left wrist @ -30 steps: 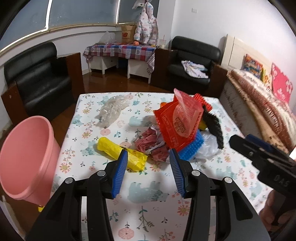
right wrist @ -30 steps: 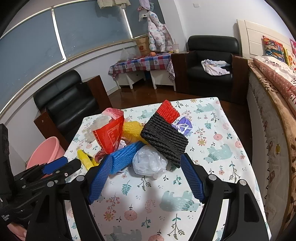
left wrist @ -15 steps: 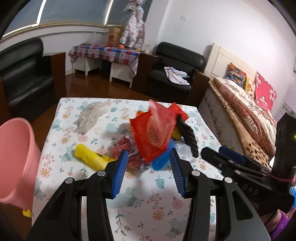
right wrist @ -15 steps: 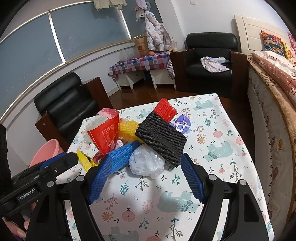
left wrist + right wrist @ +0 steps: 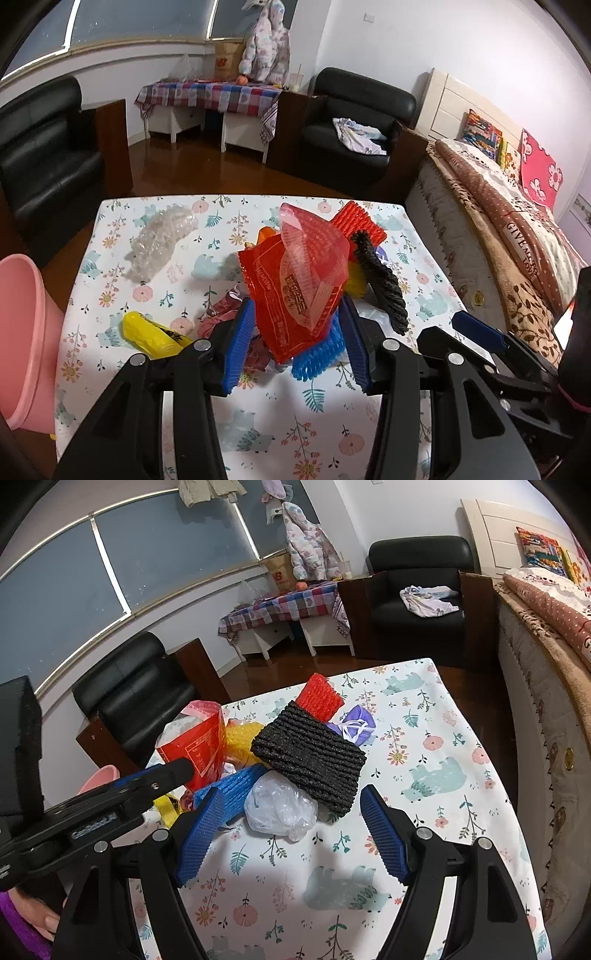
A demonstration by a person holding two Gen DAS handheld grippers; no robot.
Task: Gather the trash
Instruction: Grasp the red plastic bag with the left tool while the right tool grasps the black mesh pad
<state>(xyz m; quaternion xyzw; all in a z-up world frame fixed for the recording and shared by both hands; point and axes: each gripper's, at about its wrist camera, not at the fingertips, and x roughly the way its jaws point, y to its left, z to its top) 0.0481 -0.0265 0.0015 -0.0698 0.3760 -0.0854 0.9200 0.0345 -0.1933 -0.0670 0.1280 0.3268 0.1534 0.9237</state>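
A heap of trash lies on the floral tablecloth: a red snack bag, black foam net, red foam net, blue foam net, clear plastic bag, yellow wrapper and bubble wrap. My left gripper is open, its blue pads on either side of the red bag's lower end with no visible squeeze. My right gripper is open just in front of the clear plastic bag. A pink bin stands off the table's left edge.
A purple mask lies behind the black net. Black armchairs, a checked side table and a bed ring the table. A hand in a purple sleeve holds the left gripper.
My left gripper has swung right and forward, away from the yellow wrapper, so the red bag now sits between its pads. The right gripper has crept slightly nearer the clear bag.
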